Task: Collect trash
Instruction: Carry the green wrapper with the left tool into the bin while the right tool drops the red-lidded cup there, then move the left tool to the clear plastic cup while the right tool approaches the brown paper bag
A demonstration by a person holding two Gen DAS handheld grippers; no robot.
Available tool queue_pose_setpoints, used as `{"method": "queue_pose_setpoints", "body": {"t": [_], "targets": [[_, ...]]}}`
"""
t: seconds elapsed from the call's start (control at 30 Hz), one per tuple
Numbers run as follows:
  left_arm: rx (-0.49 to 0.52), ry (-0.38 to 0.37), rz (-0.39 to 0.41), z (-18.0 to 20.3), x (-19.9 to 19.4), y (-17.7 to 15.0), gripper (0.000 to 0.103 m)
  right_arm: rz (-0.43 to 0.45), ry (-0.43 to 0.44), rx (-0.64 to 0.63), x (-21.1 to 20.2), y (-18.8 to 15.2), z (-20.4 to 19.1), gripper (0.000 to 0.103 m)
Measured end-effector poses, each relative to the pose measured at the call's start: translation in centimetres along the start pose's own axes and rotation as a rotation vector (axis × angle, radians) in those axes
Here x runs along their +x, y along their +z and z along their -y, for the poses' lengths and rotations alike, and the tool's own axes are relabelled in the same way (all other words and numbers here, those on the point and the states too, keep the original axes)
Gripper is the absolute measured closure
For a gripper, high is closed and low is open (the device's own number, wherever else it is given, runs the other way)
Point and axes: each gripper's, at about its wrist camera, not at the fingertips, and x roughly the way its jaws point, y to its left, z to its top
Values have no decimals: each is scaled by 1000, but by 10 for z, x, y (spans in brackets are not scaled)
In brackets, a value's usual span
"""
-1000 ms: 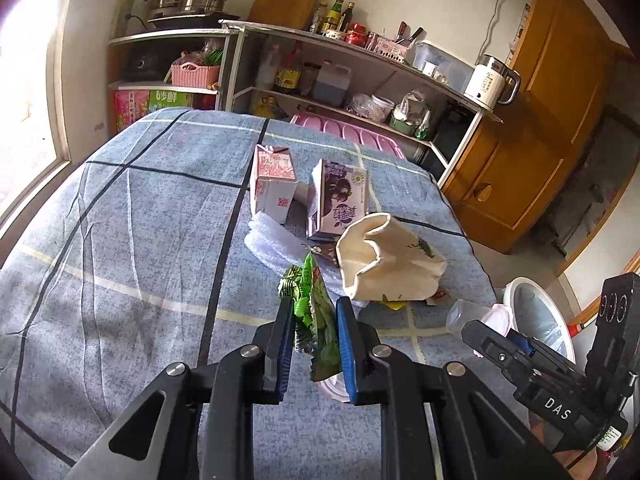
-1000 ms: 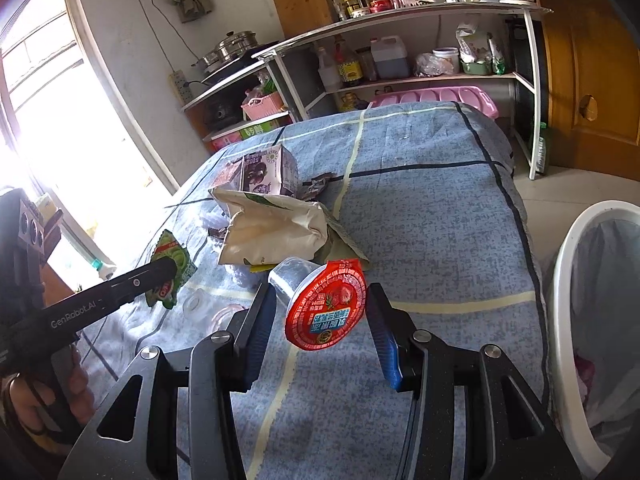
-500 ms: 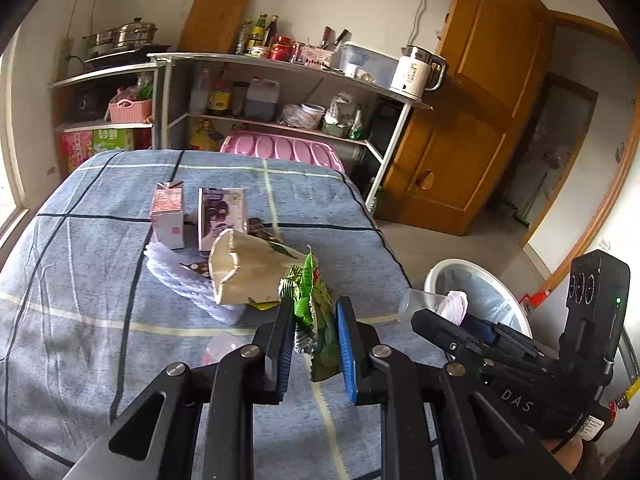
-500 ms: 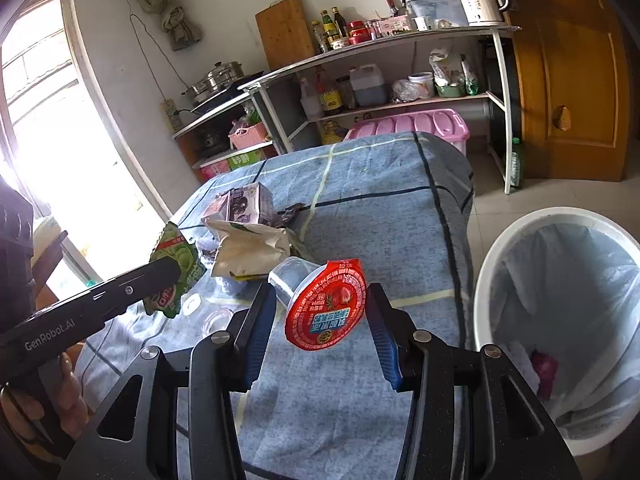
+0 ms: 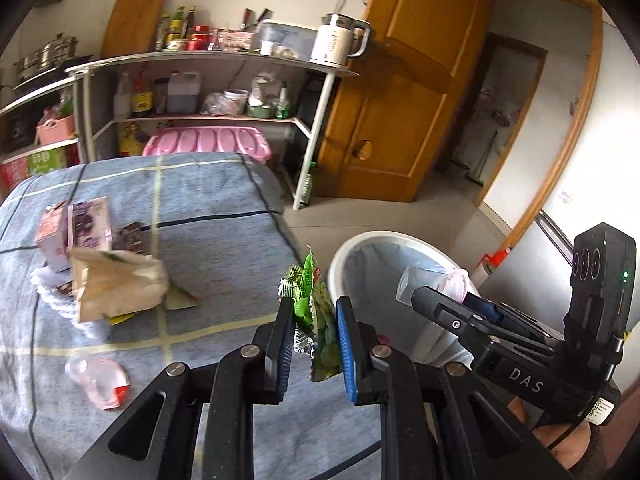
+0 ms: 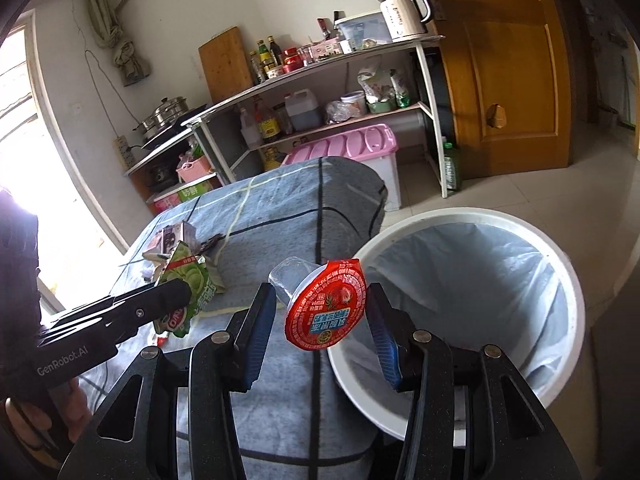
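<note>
My left gripper is shut on a green snack wrapper, held above the right edge of the table. In the right wrist view the same wrapper pokes out of the left gripper at the left. My right gripper is shut on a clear plastic cup with a red foil lid, which hangs over the near rim of the white trash bin. A pale liner lines the bin. In the left wrist view the bin stands just past the table, with the cup above it.
On the blue checked tablecloth lie a crumpled paper bag, two cartons and a flattened clear cup. Behind stand a metal shelf of bottles, a pink lidded box and a wooden door.
Both grippers have swung right, away from the middle of the table and towards the bin, each keeping its load. The bin now fills much of the right wrist view.
</note>
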Motion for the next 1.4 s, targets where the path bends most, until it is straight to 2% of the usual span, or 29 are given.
{"method": "queue_pose_setpoints", "body": {"t": [0.33, 0.57, 0.73, 0.87, 0.9, 0.97, 1.4], "targets": [[83, -78, -63, 58, 47, 5, 82, 4, -116, 58, -19, 0, 58, 55], [142, -89, -118, 86, 81, -2, 82, -52, -196, 78, -9, -1, 92, 55], [120, -105, -164, 91, 100, -5, 82, -91, -220, 78, 3, -6, 107, 55], [119, -78, -159, 88, 101, -6, 81, -130, -233, 72, 12, -9, 111, 54], [115, -72, -158, 87, 101, -5, 78, -142, -236, 70, 15, -10, 112, 52], [103, -68, -156, 83, 100, -4, 71, -150, -236, 69, 17, -11, 111, 42], [64, -50, -106, 61, 66, -5, 70, -110, -225, 63, 8, -10, 91, 40]]}}
